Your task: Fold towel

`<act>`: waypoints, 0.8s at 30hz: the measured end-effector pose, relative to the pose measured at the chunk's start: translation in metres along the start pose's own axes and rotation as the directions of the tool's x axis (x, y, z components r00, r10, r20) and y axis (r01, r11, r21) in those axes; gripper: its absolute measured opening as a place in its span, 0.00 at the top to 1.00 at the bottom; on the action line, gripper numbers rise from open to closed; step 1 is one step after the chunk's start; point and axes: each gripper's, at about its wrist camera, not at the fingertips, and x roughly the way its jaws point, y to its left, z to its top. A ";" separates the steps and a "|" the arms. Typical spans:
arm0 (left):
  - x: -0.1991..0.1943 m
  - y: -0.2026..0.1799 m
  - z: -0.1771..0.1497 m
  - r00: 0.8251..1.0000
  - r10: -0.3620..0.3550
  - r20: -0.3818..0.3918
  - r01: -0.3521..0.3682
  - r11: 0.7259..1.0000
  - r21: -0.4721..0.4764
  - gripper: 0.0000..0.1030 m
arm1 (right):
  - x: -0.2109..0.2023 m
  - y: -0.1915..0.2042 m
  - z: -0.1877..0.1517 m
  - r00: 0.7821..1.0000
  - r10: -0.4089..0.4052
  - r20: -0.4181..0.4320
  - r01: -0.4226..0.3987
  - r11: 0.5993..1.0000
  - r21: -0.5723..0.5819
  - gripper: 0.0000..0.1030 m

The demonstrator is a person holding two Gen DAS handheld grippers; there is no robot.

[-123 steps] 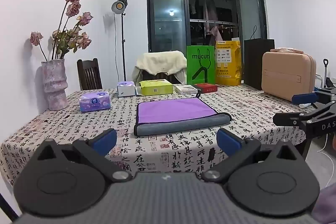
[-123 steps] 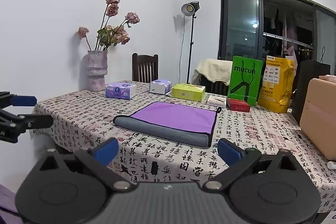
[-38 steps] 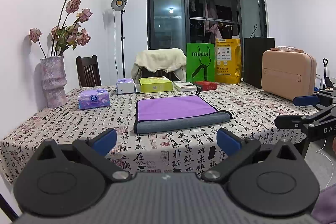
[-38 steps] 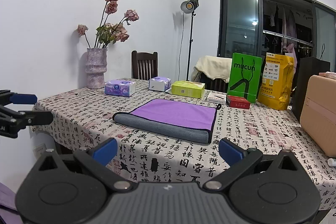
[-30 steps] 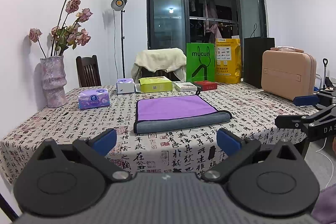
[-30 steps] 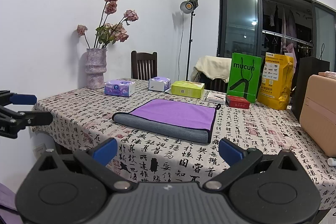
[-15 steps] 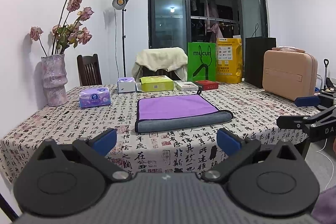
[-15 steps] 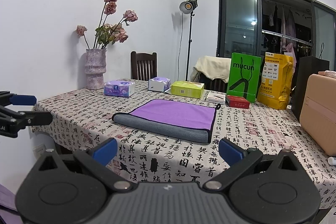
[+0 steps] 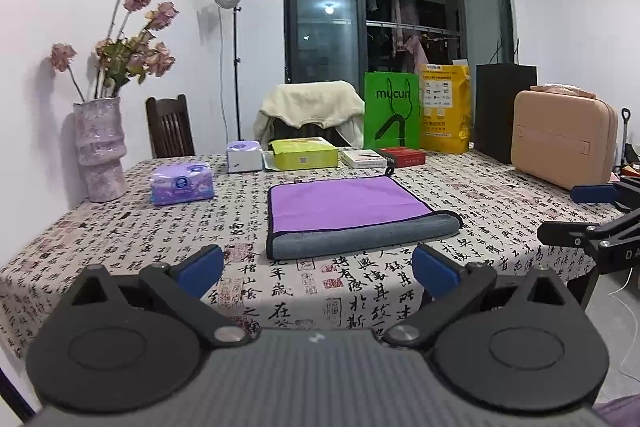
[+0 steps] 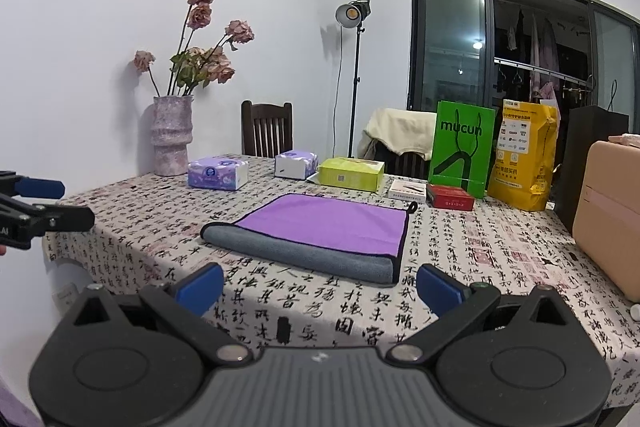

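The left gripper is wide open and holds nothing. The right gripper is wide open too, with nothing in it. Both hang in the air in front of the table, near its edge and apart from the towel. The towel lies flat in the middle of the table (purple on top, with a grey rolled edge at the near side). Behind it sit a tissue pack and a yellow-green box. A vase of dry roses stands at the left.
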 end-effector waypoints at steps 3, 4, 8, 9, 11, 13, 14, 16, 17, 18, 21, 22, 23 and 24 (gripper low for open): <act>0.018 0.011 0.002 0.999 -0.028 -0.026 0.028 0.999 -0.016 0.03 | 0.012 -0.005 0.002 1.000 -0.026 -0.004 0.026 1.000 -0.014 0.00; 0.025 0.015 0.002 0.999 -0.026 -0.034 0.025 0.999 -0.023 0.03 | 0.016 -0.006 0.002 1.000 -0.031 0.003 0.031 0.999 -0.018 0.00; 0.052 0.032 0.004 0.998 -0.014 -0.069 0.010 0.999 -0.048 0.05 | 0.031 -0.012 0.002 0.999 -0.032 0.014 0.033 0.998 -0.050 0.00; 0.058 0.036 0.004 0.997 -0.007 -0.080 0.003 0.998 -0.056 0.05 | 0.035 -0.013 0.002 0.999 -0.034 0.021 0.035 0.998 -0.060 0.00; 0.068 0.041 0.004 0.995 -0.006 -0.095 -0.001 0.998 -0.067 0.05 | 0.042 -0.014 0.001 0.999 -0.032 0.034 0.035 0.996 -0.082 0.00; 0.078 0.046 0.004 0.994 -0.007 -0.111 -0.001 0.997 -0.073 0.07 | 0.050 -0.016 0.001 0.999 -0.026 0.037 0.030 0.995 -0.094 0.00; 0.083 0.048 0.004 0.993 -0.011 -0.121 0.002 0.997 -0.075 0.08 | 0.055 -0.018 0.001 0.999 -0.018 0.037 0.021 0.996 -0.091 0.00; 0.094 0.050 0.003 0.989 -0.022 -0.145 0.010 0.997 -0.078 0.14 | 0.064 -0.023 0.002 0.999 0.000 0.032 0.003 0.997 -0.078 0.00; 0.099 0.050 0.002 0.988 -0.026 -0.154 0.014 0.997 -0.079 0.15 | 0.069 -0.025 0.003 1.000 0.004 0.027 -0.002 0.998 -0.069 0.00; 0.105 0.051 0.002 0.986 -0.030 -0.167 0.017 0.997 -0.078 0.19 | 0.075 -0.028 0.003 1.000 0.004 0.021 -0.003 0.998 -0.059 0.00; 0.123 0.053 0.001 0.979 -0.047 -0.196 0.032 0.996 -0.078 0.25 | 0.092 -0.037 0.006 1.000 -0.009 0.005 0.009 0.999 -0.031 0.00; 0.130 0.053 0.001 0.977 -0.052 -0.206 0.037 0.996 -0.080 0.25 | 0.097 -0.040 0.006 1.000 -0.012 0.002 0.012 1.000 -0.023 0.01; 0.136 0.053 0.001 0.976 -0.056 -0.213 0.039 0.996 -0.081 0.25 | 0.103 -0.043 0.007 1.000 -0.011 -0.005 0.011 1.000 -0.015 0.01; 0.142 0.053 0.001 0.974 -0.059 -0.218 0.043 0.996 -0.080 0.24 | 0.110 -0.046 0.008 1.000 -0.006 -0.016 0.006 1.000 -0.006 0.02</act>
